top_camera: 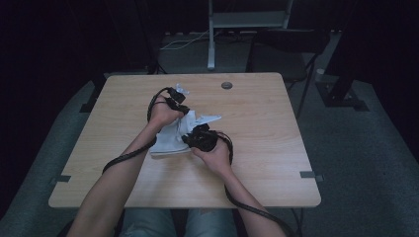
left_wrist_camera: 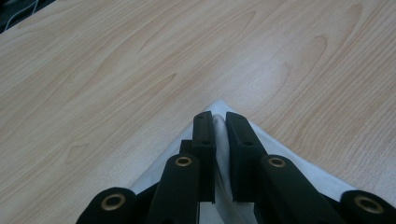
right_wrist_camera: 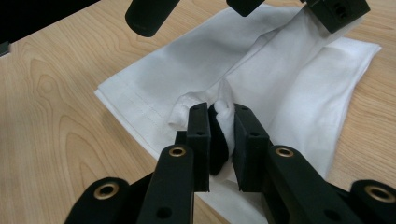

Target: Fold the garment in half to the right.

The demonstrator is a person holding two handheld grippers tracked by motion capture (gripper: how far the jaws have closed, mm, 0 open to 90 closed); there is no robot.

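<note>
both grippers pinch white cloth point(top_camera: 170, 138) mid-table point(top_camera: 257, 148), edges far.

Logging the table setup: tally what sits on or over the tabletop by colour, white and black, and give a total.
White: 1, the white cloth, pinched in both grippers
Black: 2, the left gripper and the right gripper
Total: 3
</note>
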